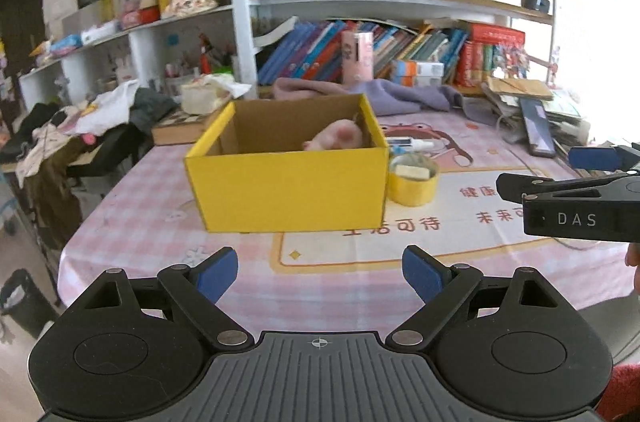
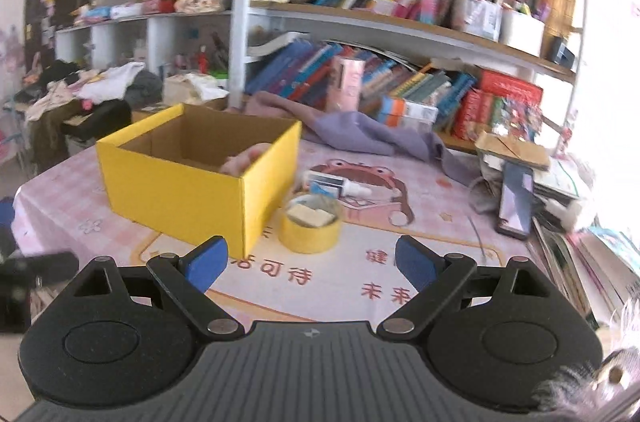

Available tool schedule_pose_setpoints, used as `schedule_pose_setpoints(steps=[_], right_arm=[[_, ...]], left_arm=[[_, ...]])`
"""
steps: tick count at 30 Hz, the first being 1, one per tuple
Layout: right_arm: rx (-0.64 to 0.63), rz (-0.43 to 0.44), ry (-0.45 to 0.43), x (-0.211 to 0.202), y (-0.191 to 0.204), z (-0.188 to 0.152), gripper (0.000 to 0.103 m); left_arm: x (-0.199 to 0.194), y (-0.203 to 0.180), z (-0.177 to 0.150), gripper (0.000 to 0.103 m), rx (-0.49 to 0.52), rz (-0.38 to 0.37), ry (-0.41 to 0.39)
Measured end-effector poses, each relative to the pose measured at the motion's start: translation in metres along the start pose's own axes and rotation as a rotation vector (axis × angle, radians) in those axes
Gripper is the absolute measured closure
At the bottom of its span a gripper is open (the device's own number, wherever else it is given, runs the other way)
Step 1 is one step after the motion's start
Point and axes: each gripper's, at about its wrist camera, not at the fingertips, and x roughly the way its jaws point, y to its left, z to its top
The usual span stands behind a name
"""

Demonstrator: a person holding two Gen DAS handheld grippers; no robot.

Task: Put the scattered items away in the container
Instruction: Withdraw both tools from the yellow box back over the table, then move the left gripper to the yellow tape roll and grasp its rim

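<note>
Tape roll (image 1: pixel 412 182), light and stiff, sits touching the yellow box (image 1: pixel 288 178) on its right in the left wrist view; the left gripper (image 1: pixel 320 276) gapes wide, empty. Right wrist view: the right gripper (image 2: pixel 310 268), spread equally and empty, faces the roll; pinching its wall looks best. The pink checked tablecloth (image 2: pixel 400 286) looks smooth, cluttered bookshelves (image 2: pixel 400 14) stand far behind.

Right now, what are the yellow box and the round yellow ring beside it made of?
The yellow box looks like cardboard: plain brown inside, matte yellow outside, folded corners. The yellow ring looks like a roll of tape, smooth and slightly shiny, though that's a guess.
</note>
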Motion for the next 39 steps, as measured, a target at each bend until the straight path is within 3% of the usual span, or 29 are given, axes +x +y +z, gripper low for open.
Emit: schedule_pose_setpoints(steps=[26,39], right_arm=[[0.059,-0.114,0.1,0.007,-0.06,-0.016,0.011],[0.099,-0.076,0.132,0.039,-0.095,-0.011,0.013]], left_arm=[[0.042,-0.077,0.015,0.011,0.158,-0.23,0.041],[0.084,-0.106,0.029,0.011,0.165,-0.243,0.075]])
